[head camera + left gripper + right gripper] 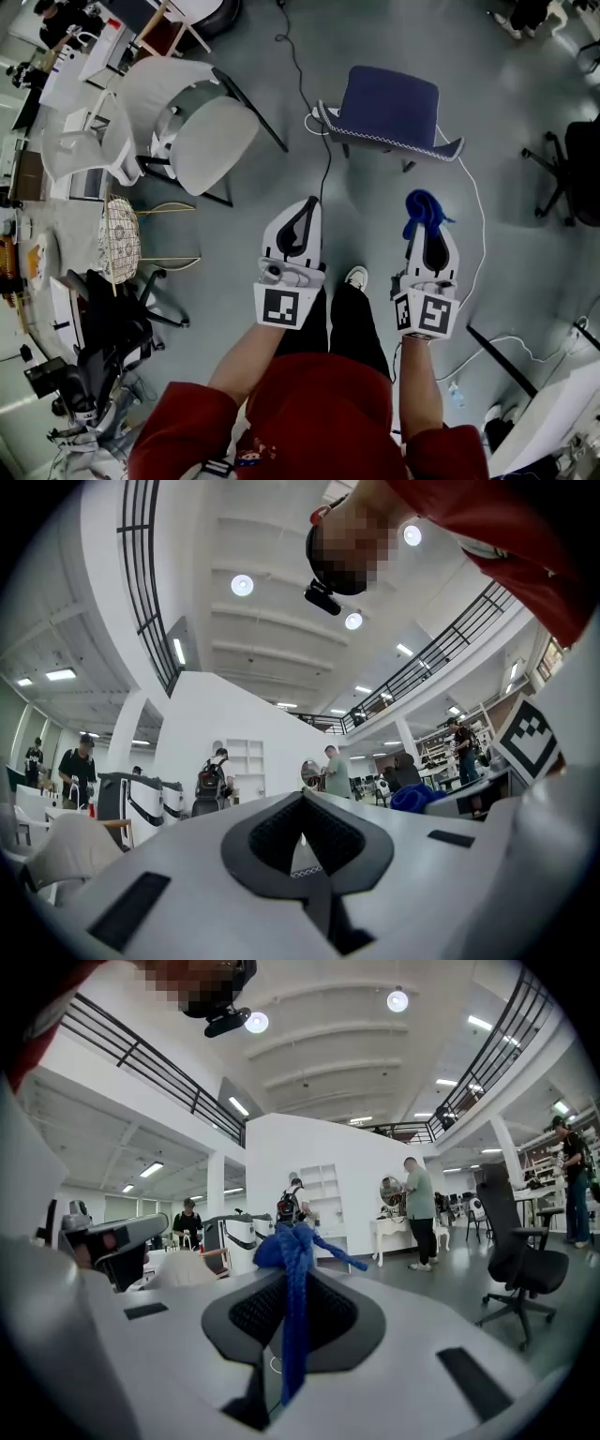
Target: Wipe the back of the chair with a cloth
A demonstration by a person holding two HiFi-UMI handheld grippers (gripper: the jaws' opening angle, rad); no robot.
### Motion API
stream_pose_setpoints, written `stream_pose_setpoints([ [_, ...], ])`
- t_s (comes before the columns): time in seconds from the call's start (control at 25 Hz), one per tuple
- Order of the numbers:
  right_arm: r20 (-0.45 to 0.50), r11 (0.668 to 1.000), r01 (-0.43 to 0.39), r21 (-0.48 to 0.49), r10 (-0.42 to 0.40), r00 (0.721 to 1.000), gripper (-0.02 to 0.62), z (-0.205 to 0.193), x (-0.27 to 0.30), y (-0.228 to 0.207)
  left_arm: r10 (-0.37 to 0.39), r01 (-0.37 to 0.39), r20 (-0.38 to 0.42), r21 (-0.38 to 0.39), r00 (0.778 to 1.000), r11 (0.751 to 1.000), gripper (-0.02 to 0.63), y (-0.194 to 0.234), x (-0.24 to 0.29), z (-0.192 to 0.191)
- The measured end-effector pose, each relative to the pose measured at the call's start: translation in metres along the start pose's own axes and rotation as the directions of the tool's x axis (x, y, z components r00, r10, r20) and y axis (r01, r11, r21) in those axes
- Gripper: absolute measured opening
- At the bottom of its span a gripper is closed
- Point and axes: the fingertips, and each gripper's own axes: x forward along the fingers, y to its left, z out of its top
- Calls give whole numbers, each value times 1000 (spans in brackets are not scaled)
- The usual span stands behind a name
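Observation:
A blue-seated chair stands on the grey floor ahead of me in the head view, its light backrest edge facing me. My right gripper is shut on a blue cloth, held level in front of my body, short of the chair. In the right gripper view the blue cloth hangs bunched between the closed jaws. My left gripper is shut with nothing in it and sits to the left of the chair; its closed dark pads show in the left gripper view.
A white chair stands to the left, with a wire-backed chair and a dark office chair nearer. A black cable and a white cable lie on the floor. A black office chair and several people stand farther off.

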Motion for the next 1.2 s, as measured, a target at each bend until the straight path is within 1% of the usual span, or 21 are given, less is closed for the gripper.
stream_pose_setpoints([
  [0.2, -80, 999, -31, 5, 32, 996, 52, -71, 38, 18, -16, 16, -37, 0, 999, 1000, 13, 9, 8, -64],
  [0.32, -101, 999, -41, 8, 42, 994, 52, -114, 60, 30, -17, 16, -73, -11, 997, 1000, 14, 16, 2, -110],
  [0.48, -135, 999, -50, -3, 49, 990, 52, -177, 103, 49, -1, -2, -98, -29, 995, 1000, 14, 37, -6, -174],
  [0.72, -171, 997, -59, 43, 66, 983, 52, -280, 160, 82, 14, -22, -129, -60, 991, 998, 14, 67, -27, -267],
  [0.84, -199, 998, -58, 27, 62, 978, 52, -323, 187, 97, 13, -23, -133, -74, 991, 997, 14, 83, -35, -308],
  [1.0, -229, 998, -59, -6, 56, 972, 51, -362, 218, 111, 11, -25, -139, -97, 990, 995, 14, 101, -39, -349],
  [1.2, -280, 998, -67, -13, 61, 958, 52, -409, 261, 125, -4, -14, -144, -120, 990, 993, 14, 118, -40, -381],
])
